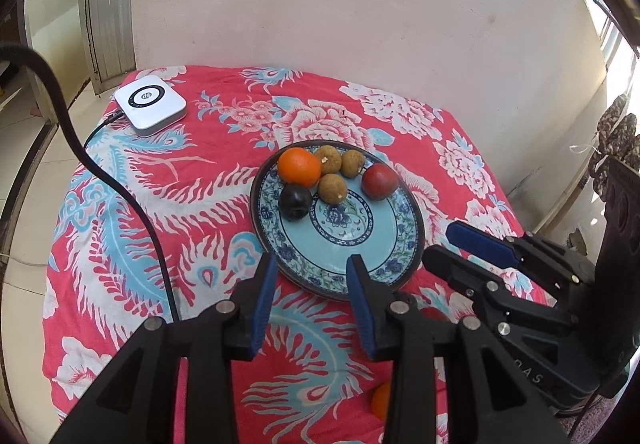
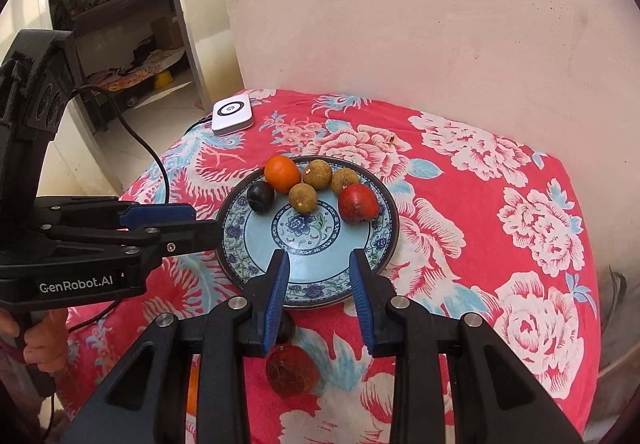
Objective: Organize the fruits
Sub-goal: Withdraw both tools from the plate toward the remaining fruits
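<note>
Bright daylight, soft and even. Left wrist view: blown-out window at far right. Faint pink cast on wall above the cloth. Shadows soft. Centre sharp; heavy fisheye bending, black vignette at corners.

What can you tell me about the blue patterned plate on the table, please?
The plate is round and shallow, apparently glazed ceramic, pale blue with a dark rim, a floral border band and a blue flower medallion at its centre. It lies flat on the red floral tablecloth. Its far half carries an orange, a dark plum, three brownish longan-like fruits and a red fruit; the near half is bare. Neither open gripper is seen touching it.
</note>
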{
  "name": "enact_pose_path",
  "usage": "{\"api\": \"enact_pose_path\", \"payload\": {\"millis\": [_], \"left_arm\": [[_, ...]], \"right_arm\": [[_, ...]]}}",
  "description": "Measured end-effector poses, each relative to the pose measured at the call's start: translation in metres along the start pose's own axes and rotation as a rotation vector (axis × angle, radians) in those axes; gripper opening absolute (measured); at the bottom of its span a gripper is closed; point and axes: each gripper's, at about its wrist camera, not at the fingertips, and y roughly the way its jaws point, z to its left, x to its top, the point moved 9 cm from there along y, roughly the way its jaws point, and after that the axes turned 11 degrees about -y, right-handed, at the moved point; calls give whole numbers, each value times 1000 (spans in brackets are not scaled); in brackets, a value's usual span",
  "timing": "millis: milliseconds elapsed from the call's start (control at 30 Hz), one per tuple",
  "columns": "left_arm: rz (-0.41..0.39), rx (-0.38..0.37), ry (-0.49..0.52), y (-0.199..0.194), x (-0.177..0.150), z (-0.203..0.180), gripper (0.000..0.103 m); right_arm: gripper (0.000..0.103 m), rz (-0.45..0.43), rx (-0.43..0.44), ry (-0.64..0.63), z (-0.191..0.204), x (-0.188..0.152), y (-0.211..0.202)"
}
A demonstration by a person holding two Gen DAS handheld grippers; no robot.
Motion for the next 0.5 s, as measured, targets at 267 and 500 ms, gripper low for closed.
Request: {"api": "enact_pose_path", "payload": {"millis": [267,500], "left_arm": [[20,0,17,-4,-19,-7,38],[41,-2,34,-5,-33,-15,38]], "right_arm": [[34,16,-19,17,3,-18,-17],[36,18,-24,43,4,-32,-27]]}}
